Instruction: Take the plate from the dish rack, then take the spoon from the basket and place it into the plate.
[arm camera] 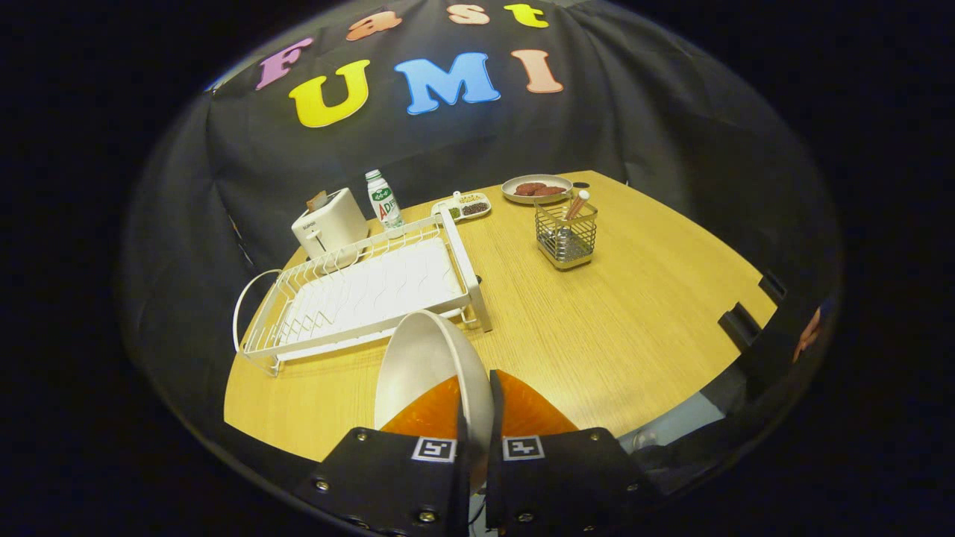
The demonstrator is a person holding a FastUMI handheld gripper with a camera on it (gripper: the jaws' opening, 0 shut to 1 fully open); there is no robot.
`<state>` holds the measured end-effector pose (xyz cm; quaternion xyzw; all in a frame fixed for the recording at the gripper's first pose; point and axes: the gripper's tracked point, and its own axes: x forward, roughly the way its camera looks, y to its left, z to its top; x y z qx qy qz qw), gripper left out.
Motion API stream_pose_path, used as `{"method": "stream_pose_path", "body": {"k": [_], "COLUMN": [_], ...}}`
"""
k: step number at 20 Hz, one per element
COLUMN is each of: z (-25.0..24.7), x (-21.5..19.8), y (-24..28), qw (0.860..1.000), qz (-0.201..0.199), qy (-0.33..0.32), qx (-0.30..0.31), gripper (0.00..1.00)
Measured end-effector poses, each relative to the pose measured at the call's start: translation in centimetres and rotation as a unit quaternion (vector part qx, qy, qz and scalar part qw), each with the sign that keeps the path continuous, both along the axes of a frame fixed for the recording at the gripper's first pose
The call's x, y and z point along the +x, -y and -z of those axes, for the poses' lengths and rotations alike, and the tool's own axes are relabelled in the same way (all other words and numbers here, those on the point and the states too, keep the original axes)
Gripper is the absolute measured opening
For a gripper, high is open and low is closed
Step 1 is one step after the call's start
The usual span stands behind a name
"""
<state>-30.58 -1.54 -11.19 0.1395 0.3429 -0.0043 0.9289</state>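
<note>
The plate (425,365) is white and stands on edge, pinched at its rim between the two fingers of the gripper (477,414), which are closed on it from either side. It hangs above the wooden table (634,321), clear of the dish rack (365,294), its hollow face turned toward the left finger's side.

Just beyond the plate, ahead and to the left of the fingers, lies the white wire dish rack, with no dishes in it, its near corner post close behind the plate's upper rim. The plate hides a small part of that near edge.

Further ahead and to the right of the fingers stands the wire basket (566,237), well apart from the rack, with the spoon (576,204) upright in it, its handle poking above the rim. The stretch of table between the fingers and the basket is bare.

Behind the rack are a white toaster (329,222) and a small bottle (383,199), side by side. Past the rack's far end is a small divided dish (462,205) of condiments, and beyond the basket a round plate of food (537,189), near the table's far edge.
</note>
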Motion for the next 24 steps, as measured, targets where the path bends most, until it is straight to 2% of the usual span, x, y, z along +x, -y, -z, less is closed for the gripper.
{"method": "stream_pose_path", "body": {"k": [6, 11, 19, 24], "z": [2.3, 3.0, -0.3, -3.7], "x": [1.3, 2.2, 6.3, 10.0], "y": [0.2, 2.2, 5.5, 8.9], "qw": [0.997, 0.994, 0.996, 0.992], "qz": [0.045, 0.076, 0.082, 0.097], "qy": [-0.018, -0.013, 0.034, 0.076], "qx": [0.067, 0.076, 0.014, -0.04], "gripper": [0.11, 0.22, 0.22, 0.22]}}
